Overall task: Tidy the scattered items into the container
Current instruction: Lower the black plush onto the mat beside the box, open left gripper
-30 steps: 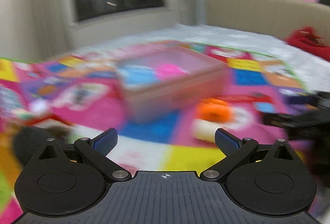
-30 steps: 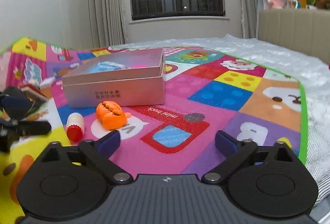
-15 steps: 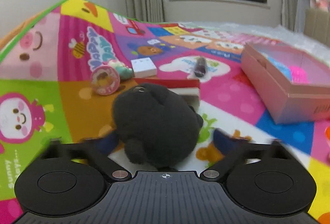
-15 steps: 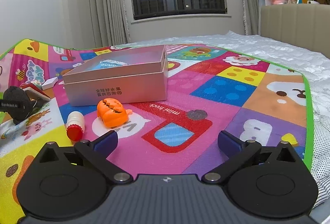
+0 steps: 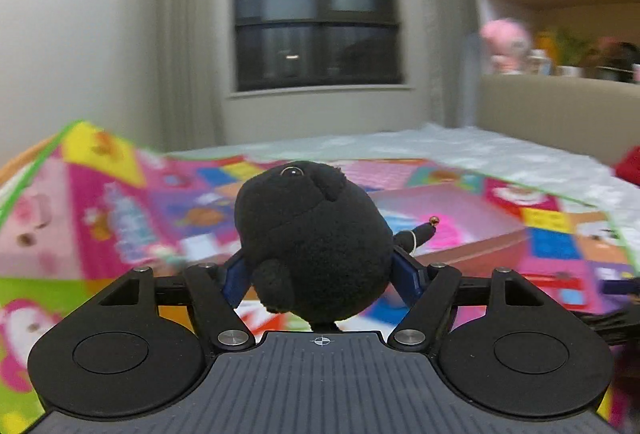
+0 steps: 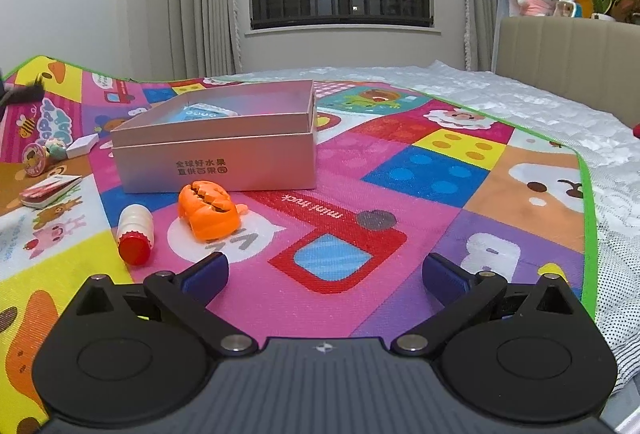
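My left gripper (image 5: 320, 270) is shut on a black plush toy (image 5: 312, 234), held up above the play mat. Behind it in the left wrist view lies the open pink box (image 5: 472, 230), with blue and pink items inside. In the right wrist view the same box (image 6: 224, 150) stands on the mat left of centre. An orange toy (image 6: 210, 210) and a small white bottle with a red cap (image 6: 136, 234) lie in front of the box. My right gripper (image 6: 326, 274) is open, low over the mat, with nothing between its fingers.
On the colourful play mat (image 6: 400, 170) left of the box lie a small booklet (image 6: 48, 190), a white block (image 6: 82, 145) and a round pink disc (image 6: 35, 159). A grey coin-like disc (image 6: 376, 220) lies mid-mat. A padded headboard (image 6: 568, 46) and plush toys stand at the back right.
My left gripper swung to the black plush toy, closed on it and lifted it off the mat towards the box. The right gripper stayed where it was.
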